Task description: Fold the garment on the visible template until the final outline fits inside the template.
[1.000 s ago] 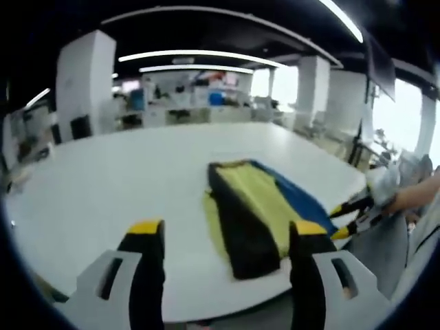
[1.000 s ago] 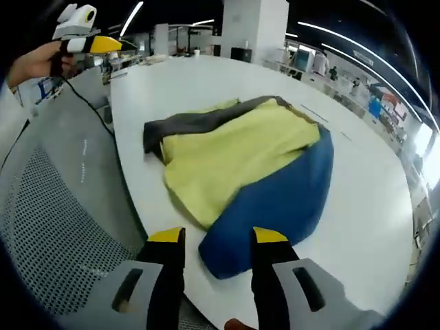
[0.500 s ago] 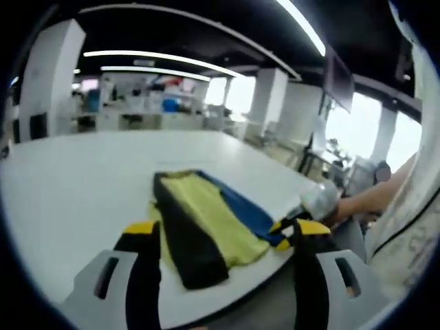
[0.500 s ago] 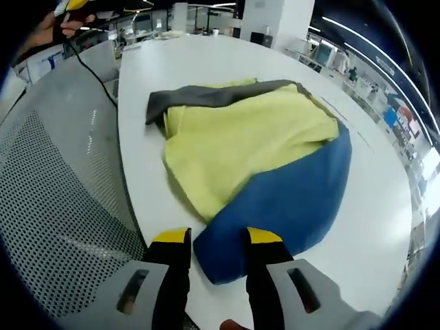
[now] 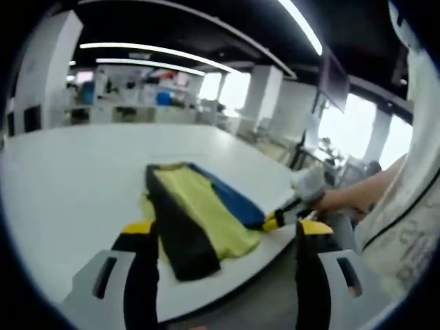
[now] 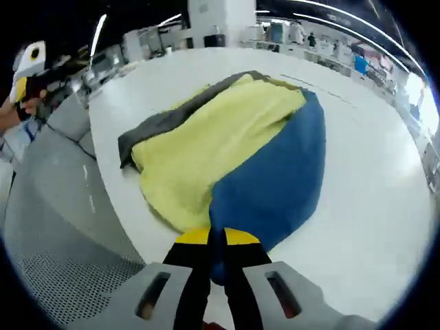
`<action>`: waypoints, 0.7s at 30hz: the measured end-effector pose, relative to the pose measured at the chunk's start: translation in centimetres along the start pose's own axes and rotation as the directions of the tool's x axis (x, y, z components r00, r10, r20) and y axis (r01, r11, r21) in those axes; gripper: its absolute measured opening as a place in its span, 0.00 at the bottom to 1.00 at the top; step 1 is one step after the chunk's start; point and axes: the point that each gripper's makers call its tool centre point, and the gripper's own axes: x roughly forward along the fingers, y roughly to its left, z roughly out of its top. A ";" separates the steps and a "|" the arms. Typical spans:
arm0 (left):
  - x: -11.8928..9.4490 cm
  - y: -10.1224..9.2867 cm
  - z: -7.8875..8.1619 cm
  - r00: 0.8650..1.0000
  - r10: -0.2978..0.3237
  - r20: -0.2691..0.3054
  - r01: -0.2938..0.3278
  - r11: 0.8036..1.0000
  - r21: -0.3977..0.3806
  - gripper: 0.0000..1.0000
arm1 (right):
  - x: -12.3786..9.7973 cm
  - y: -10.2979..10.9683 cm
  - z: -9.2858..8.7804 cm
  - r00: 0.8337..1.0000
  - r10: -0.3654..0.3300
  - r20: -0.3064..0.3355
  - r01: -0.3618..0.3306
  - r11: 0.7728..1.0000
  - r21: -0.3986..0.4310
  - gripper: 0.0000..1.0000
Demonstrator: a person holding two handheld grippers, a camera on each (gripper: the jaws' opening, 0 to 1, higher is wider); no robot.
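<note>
The left hand-held gripper [image 5: 223, 237] is released, its two jaws wide apart and touching nothing, and the garment [image 5: 196, 213] lies flat on the white bench [image 5: 69, 172] just ahead of it, between the jaw tips. The right hand-held gripper [image 6: 218, 238] is clenched on the garment's blue near edge, right at its tips, and the yellow and grey parts [image 6: 199, 148] spread out ahead and to its left.
</note>
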 end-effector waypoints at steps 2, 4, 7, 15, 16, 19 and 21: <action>0.0 -0.1 -0.1 1.000 0.000 -0.002 0.000 1.000 0.001 0.78 | -0.8 0.0 0.3 1.000 -0.004 0.012 0.004 1.000 0.013 0.05; 0.0 -0.1 -0.1 1.000 -0.002 -0.004 0.002 1.000 0.001 0.78 | -1.1 -0.1 0.9 0.999 0.003 0.049 -0.006 0.997 0.078 0.05; 0.0 -0.2 -0.2 1.000 -0.003 -0.006 0.003 1.000 0.002 0.79 | -2.0 -0.5 2.0 0.995 -0.006 0.101 -0.009 0.988 0.152 0.05; 0.2 -0.3 -0.2 1.000 -0.007 -0.008 0.007 1.000 0.003 0.79 | -4.3 -3.0 5.6 0.964 -0.054 0.260 -0.044 0.933 0.358 0.05; 0.2 -0.3 -0.2 1.000 -0.008 -0.007 0.008 1.000 0.002 0.79 | -4.6 -3.4 5.9 0.960 -0.062 0.275 -0.047 0.925 0.376 0.05; 0.2 -0.4 -0.2 1.000 -0.008 -0.009 0.008 1.000 0.001 0.79 | -5.6 -5.0 6.9 0.943 -0.097 0.317 -0.054 0.899 0.434 0.05; 0.2 -0.3 -0.4 1.000 -0.008 -0.014 0.008 1.000 0.000 0.79 | -6.3 -6.1 7.3 0.934 -0.120 0.336 -0.050 0.888 0.456 0.05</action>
